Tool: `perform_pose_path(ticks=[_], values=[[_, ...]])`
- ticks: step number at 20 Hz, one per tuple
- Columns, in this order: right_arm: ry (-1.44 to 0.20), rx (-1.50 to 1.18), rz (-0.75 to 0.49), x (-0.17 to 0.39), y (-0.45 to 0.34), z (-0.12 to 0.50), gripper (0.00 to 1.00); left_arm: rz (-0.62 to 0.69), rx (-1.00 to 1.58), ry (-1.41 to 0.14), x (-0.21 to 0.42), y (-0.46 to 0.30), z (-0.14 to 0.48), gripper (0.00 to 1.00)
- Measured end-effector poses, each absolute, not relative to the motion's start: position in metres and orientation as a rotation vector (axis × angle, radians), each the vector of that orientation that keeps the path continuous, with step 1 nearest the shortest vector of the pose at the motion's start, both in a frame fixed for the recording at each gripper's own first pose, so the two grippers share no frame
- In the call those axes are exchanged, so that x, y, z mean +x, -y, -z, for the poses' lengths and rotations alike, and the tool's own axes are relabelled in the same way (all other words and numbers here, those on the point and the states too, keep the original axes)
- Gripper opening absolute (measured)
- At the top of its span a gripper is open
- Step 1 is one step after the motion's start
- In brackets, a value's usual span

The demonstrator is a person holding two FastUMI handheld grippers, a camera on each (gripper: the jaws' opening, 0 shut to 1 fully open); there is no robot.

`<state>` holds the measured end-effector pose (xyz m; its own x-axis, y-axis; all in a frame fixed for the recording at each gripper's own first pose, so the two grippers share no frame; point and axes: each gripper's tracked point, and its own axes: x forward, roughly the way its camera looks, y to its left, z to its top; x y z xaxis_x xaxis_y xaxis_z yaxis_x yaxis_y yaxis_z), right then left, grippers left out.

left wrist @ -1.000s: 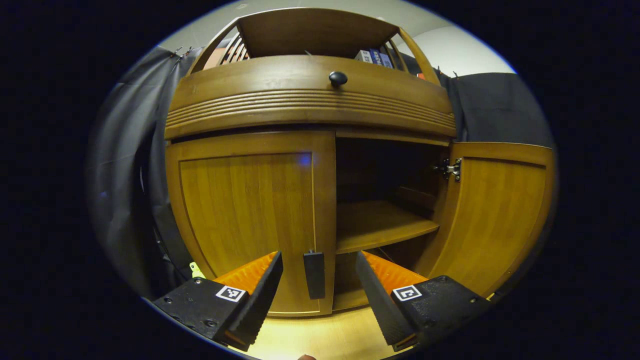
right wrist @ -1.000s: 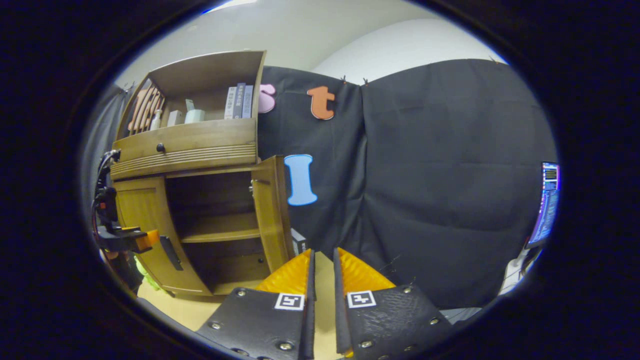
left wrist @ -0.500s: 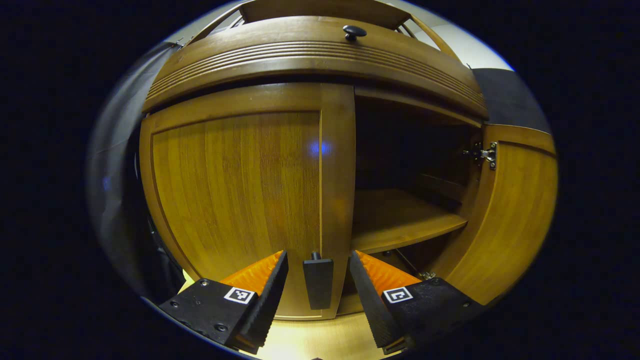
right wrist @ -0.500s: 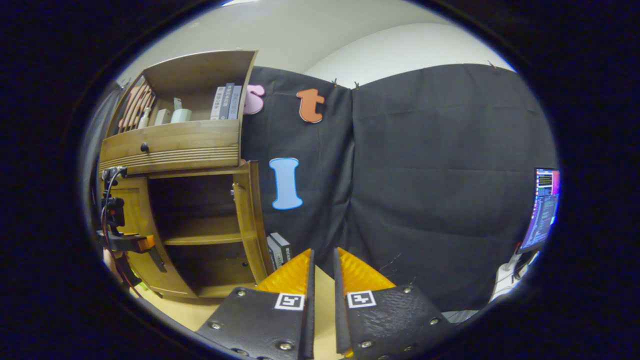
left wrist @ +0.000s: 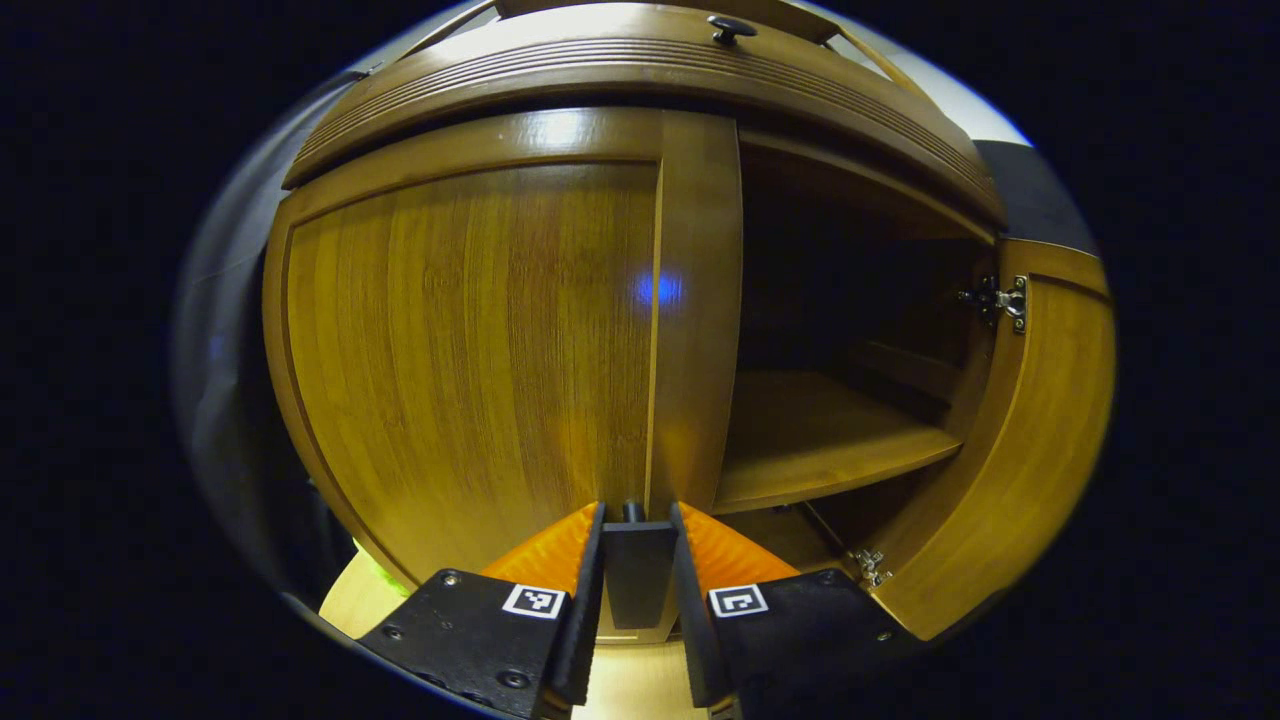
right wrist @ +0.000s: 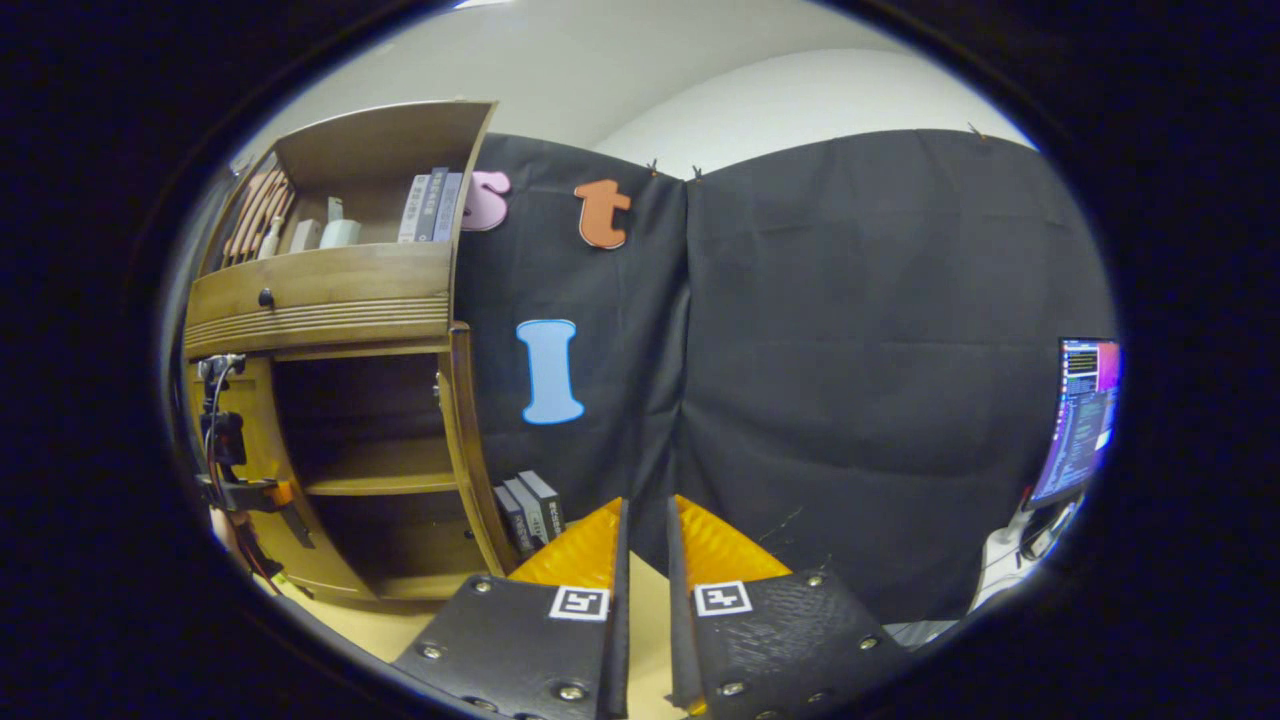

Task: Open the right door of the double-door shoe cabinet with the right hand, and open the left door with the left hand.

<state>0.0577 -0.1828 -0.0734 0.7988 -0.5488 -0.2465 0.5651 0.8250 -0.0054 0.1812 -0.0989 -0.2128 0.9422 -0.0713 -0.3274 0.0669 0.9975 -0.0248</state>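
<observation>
R door (left wrist: 1010, 440) of the shoe cabinet (left wrist: 640, 80) is already swung wide, seen at 3 o'clock in the left gripper view, w/ the inner shelf (left wrist: 820, 440) exposed. So the first half of the task looks done; step in hand is the L door.

L door (left wrist: 470, 340) sits closed, flush w/ the cabinet front, taking up the 9-to-12 o'clock part of the left gripper view. Its dark handle (left wrist: 637, 570) hangs low on the door's inner edge, at 6 o'clock. Left gripper (left wrist: 637, 545) has its fingers closed in on that handle from both sides; they appear to touch it, so I judge the grip made or all but made.

Right gripper (right wrist: 643, 530), in the right gripper view, is nearly closed, only a thin gap between the fingers, holding nothing. It points at the booth wall, well apart from the cabinet, which lies at 9 o'clock there. The left gripper also shows far off at 8 o'clock in that view, against the door.

Next move, by my read: pull the handle back toward the person and arc it out to the L around the hinge side, keeping the squeeze firm so the slim handle doesn't slip out. Right gripper needs nothing more.
</observation>
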Motion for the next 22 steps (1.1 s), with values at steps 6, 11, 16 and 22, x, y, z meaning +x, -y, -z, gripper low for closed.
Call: perform_pose_path(ticks=[6, 11, 16, 22], values=[[-0.249, 0.076, 0.570, 0.060, 0.176, 0.075, 0.17, 0.080, -0.024, -0.323, 0.180, 0.099, 0.212, 0.35], [-0.258, 0.091, 0.540, 0.061, 0.167, 0.079, 0.17, 0.110, -0.054, -0.313, 0.166, 0.096, 0.209, 0.36], [-0.254, 0.091, 0.501, 0.062, 0.156, 0.073, 0.17, 0.113, -0.050, -0.305, 0.142, 0.092, 0.206, 0.33], [-0.257, 0.079, 0.419, 0.077, 0.131, 0.069, 0.17, 0.127, -0.065, -0.307, 0.103, 0.079, 0.201, 0.33]])
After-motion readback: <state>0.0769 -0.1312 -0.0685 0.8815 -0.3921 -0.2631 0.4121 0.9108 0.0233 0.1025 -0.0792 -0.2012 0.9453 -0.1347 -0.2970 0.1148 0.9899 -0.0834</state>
